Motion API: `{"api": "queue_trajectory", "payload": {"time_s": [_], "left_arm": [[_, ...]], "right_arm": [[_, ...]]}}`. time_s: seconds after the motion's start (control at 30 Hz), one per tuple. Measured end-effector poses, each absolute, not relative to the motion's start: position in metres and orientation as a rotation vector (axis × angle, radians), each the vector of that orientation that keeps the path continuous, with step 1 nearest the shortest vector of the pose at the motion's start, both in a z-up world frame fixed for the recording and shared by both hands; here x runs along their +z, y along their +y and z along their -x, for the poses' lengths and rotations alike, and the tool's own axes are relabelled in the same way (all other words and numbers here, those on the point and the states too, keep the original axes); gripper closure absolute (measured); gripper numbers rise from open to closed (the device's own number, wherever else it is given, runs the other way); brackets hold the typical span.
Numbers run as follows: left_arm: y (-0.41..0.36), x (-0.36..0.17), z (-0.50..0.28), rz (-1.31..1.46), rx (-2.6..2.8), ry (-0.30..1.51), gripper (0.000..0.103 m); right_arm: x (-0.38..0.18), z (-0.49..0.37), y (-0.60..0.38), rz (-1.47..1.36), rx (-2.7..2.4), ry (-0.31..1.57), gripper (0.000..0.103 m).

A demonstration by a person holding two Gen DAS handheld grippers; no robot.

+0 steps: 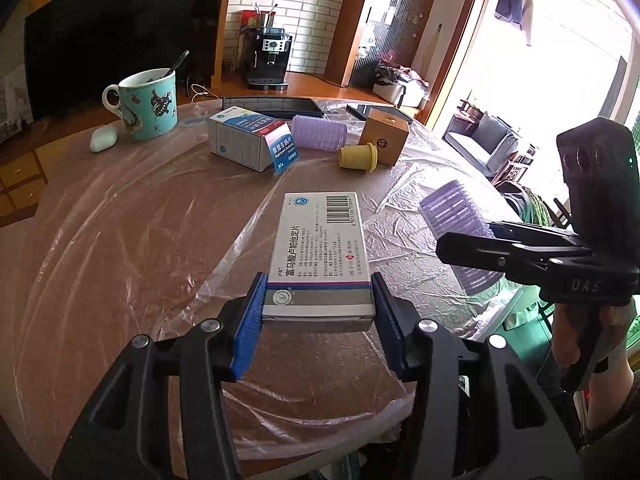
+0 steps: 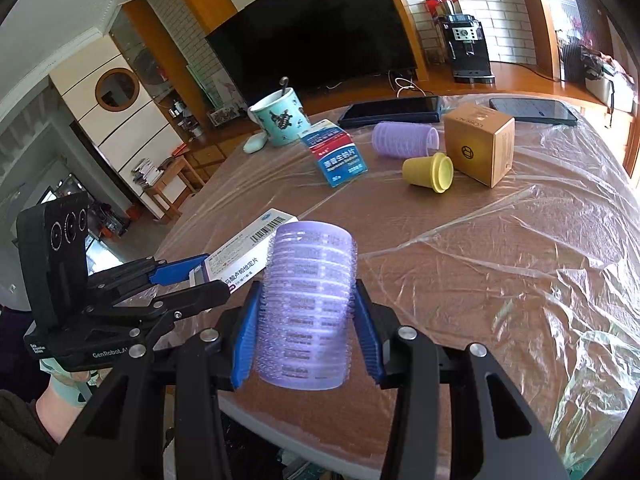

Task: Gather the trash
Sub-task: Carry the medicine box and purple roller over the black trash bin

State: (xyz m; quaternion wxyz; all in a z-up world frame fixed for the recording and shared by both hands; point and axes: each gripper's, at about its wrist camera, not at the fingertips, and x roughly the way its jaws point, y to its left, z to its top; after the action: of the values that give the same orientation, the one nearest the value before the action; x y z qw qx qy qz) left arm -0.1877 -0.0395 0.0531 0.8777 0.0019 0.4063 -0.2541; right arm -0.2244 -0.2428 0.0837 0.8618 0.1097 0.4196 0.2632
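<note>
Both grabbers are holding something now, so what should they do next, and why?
Probably carry both away to wherever the trash goes, which no view shows. The left gripper is shut on the white medicine box, the right gripper on a purple hair roller, both lifted off the plastic-covered table. More litter waits there.

Plastic-covered table (image 1: 120, 208) with boxes, mug

A white pill box (image 1: 320, 256) with a barcode is clamped flat between the left hand-held gripper's (image 1: 318, 312) pads. A purple ribbed roller (image 2: 307, 308) is held upright in the right hand-held gripper (image 2: 306, 336), clear of the bench (image 2: 500, 280).
</note>
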Motion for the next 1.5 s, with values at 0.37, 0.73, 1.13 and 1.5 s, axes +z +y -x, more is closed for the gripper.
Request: {"api": "queue_trajectory", "payload": {"time_s": [0.37, 0.73, 1.13, 1.5], "left_arm": [[-0.033, 0.055, 0.219, -0.011, -0.515, 0.843, 0.051], [-0.024, 0.055, 0.248, -0.013, -0.52, 0.849, 0.051], [-0.018, 0.059, 0.276, -0.004, -0.546, 0.841, 0.051], [-0.024, 0.058, 0.308, -0.045, -0.584, 0.862, 0.051]], "right_arm": [[0.09, 0.256, -0.241, -0.205, 0.582, 0.87, 0.059], [0.093, 0.283, -0.236, -0.177, 0.602, 0.868, 0.059], [0.09, 0.316, -0.233, -0.141, 0.633, 0.878, 0.059], [0.082, 0.337, -0.239, -0.132, 0.623, 0.903, 0.059]]}}
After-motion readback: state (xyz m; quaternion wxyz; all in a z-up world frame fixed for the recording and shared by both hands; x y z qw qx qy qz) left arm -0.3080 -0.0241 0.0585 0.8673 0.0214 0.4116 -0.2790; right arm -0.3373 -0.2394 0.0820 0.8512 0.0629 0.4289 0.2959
